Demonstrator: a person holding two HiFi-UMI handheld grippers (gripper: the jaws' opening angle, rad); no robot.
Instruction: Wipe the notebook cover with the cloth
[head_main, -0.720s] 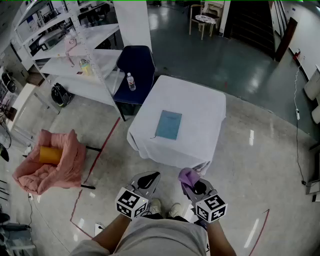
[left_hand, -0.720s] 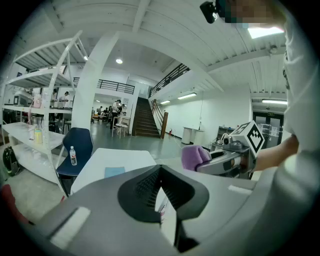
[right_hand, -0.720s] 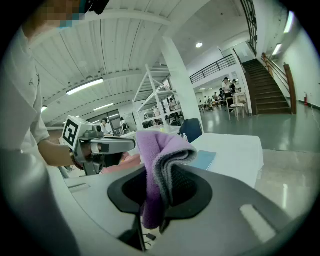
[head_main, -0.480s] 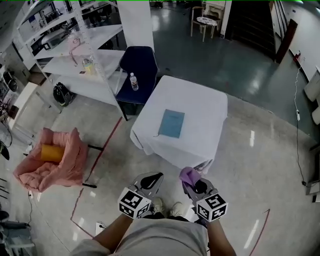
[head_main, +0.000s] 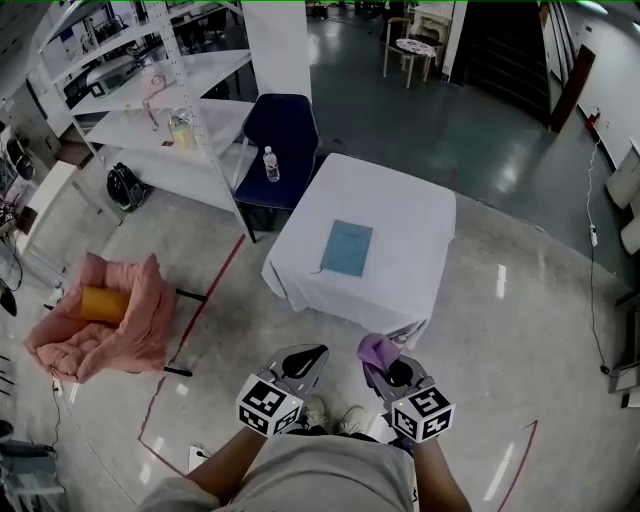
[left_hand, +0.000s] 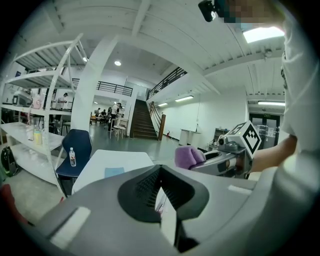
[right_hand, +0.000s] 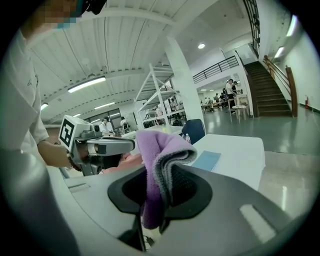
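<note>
Pale polished floor (head_main: 480, 330) fills most of our head view, with a white-draped table (head_main: 400, 215) at centre. The teal notebook (head_main: 347, 248) lies flat on the table, now slightly further right in the frame than 0.7 s ago. At bottom centre, our left gripper (head_main: 308, 356) has its jaws together on nothing. Our right gripper (head_main: 380, 368) still clamps the folded purple cloth (head_main: 375, 349), well apart from the notebook.

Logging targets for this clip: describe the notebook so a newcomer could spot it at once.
Find the white-draped table beside the dark blue chair. The notebook lies flat on its near half: a thin teal rectangle, the only thing on that tabletop.
</note>
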